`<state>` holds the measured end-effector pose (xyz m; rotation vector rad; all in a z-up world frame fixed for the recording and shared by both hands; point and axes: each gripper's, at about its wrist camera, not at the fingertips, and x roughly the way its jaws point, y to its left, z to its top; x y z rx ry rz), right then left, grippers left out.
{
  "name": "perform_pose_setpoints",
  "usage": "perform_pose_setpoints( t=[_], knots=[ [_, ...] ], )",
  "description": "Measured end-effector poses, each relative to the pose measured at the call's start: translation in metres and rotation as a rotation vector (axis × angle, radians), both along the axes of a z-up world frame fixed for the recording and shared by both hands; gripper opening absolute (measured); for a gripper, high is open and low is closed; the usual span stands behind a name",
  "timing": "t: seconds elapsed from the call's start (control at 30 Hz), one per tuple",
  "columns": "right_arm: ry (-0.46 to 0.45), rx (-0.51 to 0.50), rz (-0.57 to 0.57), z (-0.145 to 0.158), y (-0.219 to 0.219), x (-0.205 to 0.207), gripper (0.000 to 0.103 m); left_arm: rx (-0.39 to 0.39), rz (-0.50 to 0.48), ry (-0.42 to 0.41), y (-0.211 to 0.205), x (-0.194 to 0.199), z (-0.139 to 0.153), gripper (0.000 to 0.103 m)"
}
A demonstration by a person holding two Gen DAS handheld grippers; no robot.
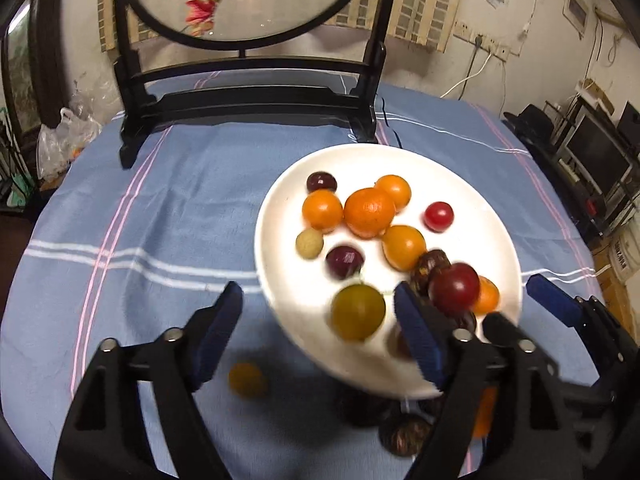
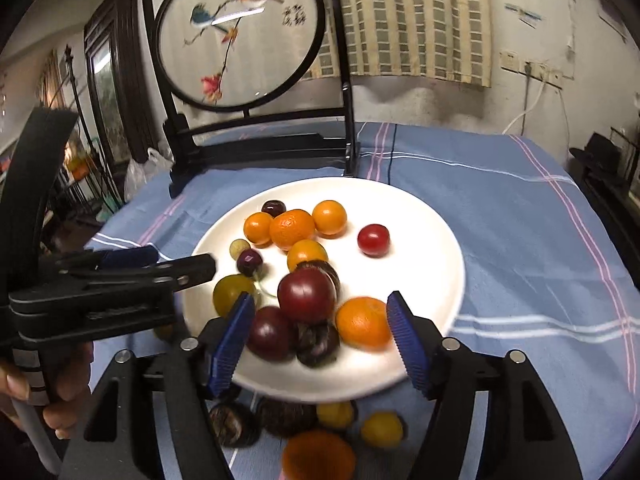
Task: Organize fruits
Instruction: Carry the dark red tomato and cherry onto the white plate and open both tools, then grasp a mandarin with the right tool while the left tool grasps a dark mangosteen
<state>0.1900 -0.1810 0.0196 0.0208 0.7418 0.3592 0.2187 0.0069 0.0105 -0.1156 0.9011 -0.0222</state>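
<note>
Here one white plate [image 2: 432,240] carries five orange fruits, a red tomato [image 2: 373,240] and dark plums. Both grippers, left [image 1: 320,320] and right [image 2: 320,332], gape wide, holding nothing.

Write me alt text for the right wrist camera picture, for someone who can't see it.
A white plate of small fruits, oranges, dark plums and one red tomato, sits on a blue striped tablecloth. The right tool is open at the plate's near edge and the left tool reaches in from the left. More fruit lies on the cloth below the rim.
</note>
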Motion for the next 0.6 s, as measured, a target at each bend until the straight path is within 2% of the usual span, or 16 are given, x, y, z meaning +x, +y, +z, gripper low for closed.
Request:
perform_pose_setpoints(
  t=[0.13,0.33,0.6],
  knots=[
    [0.018,0.014,-0.013,-0.002,-0.014,-0.023,0.071,-0.004,-0.001,-0.002,0.006,-0.031,-0.002,0.084],
    [0.044,-0.048,-0.009,-0.015,-0.018,-0.064,0.071,0.000,0.017,0.010,0.020,-0.073,-0.017,0.087],
    [0.126,-0.102,-0.005,-0.041,-0.007,-0.091,0.071,0.009,0.023,0.043,0.031,-0.097,-0.045,0.087]
  ],
)
